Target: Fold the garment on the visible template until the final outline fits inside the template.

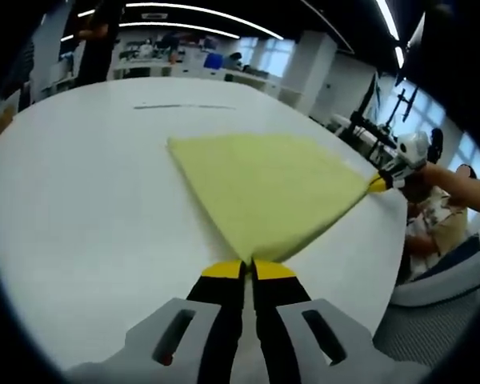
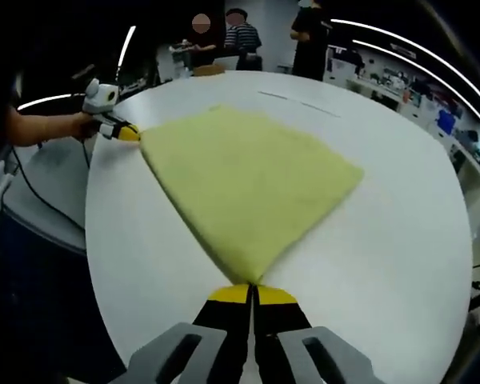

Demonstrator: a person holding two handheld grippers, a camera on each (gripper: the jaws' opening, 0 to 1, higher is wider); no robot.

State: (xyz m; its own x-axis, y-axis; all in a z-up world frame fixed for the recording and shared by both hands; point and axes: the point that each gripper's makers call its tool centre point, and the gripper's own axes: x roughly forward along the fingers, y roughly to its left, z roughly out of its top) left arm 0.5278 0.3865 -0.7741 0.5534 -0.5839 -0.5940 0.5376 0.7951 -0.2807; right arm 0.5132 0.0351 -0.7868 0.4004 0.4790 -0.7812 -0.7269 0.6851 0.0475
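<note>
Left hand-held gripper (image 1: 249,270): jaws closed, pinching one near corner of the garment (image 1: 264,188). Right hand-held gripper (image 2: 252,293): jaws closed, pinching the neighbouring corner of the same edge.

Garment: yellow-green cloth, flat on the white counter (image 1: 80,208), edge taut between the grippers.

Template: only a faint dark line (image 1: 184,106) beyond the garment's far edge; outline unclear.

Risks, as judged: uneven lift skews the fold; a slipped corner drops the edge; dragging shifts the garment off the template.
</note>
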